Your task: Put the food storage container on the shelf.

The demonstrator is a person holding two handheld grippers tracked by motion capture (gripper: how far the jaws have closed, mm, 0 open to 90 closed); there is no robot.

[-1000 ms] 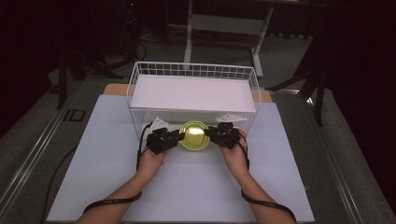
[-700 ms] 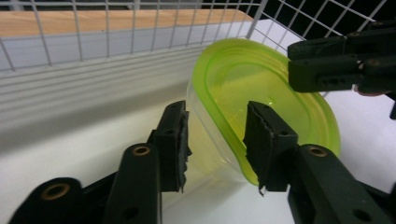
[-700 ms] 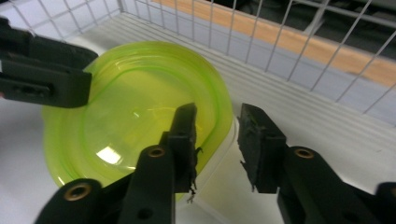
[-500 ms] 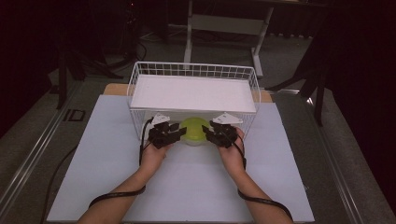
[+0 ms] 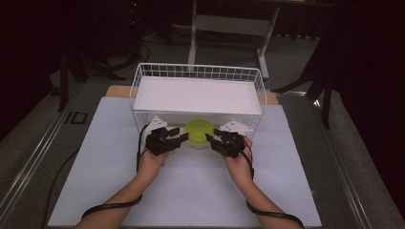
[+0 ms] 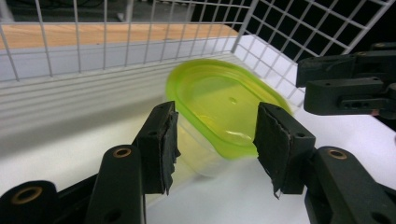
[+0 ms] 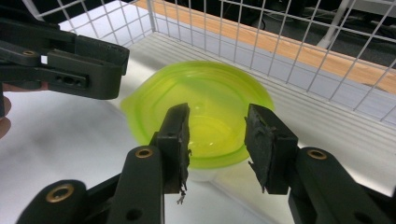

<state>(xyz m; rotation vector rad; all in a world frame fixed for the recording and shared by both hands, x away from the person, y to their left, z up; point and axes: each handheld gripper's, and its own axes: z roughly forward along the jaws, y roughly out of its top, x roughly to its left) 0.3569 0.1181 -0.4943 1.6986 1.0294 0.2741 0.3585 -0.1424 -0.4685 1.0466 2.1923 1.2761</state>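
- Container [image 5: 199,132], clear with a yellow-green lid, is seen on the white table cover [image 5: 95,162], against the near wall of the white wire basket [image 5: 198,72].
- The left gripper [image 5: 179,138] is held just left of it, jaws spread after just opening, nothing pinched.
- The right gripper [image 5: 213,139] is held just right of it, jaws likewise parted, pads off the lid.

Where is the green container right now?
In the high view, the green container sits at the table's centre on the white mat, against the near side of the wire basket, between the left tool and right tool.
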